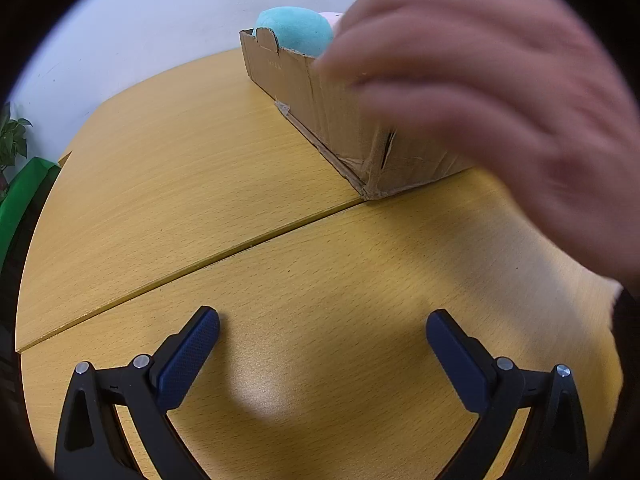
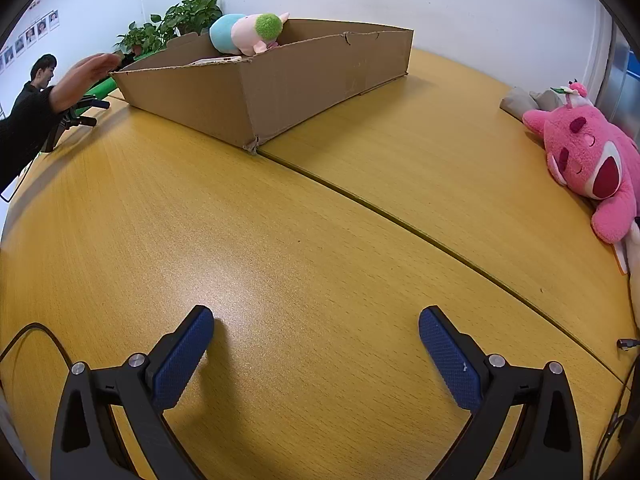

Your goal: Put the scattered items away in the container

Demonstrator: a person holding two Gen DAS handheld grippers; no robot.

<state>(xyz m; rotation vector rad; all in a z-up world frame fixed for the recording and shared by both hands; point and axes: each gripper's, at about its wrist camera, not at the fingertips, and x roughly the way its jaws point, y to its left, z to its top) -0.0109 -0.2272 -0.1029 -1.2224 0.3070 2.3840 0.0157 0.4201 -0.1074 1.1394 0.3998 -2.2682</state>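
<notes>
Both my left tongs and right tongs are sitting apart, gripping nothing, over bare tabletop; pink plush is lying far right, nearer my right tongs, long axis running toward me, cardboard box ahead-left.

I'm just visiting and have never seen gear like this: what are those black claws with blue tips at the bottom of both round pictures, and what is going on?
Each claw is a hand-held two-finger gripper with a wide-angle camera looking along its fingers, which is why the pictures look round. One picture comes from the left gripper, the other from the right gripper. Both are open and hold nothing. They hover over a wooden table. On it stands a cardboard box with a blue-and-pink plush toy already inside. A big pink plush bear lies on the table outside the box. The blur in the left view is a bare hand near the box.
</notes>
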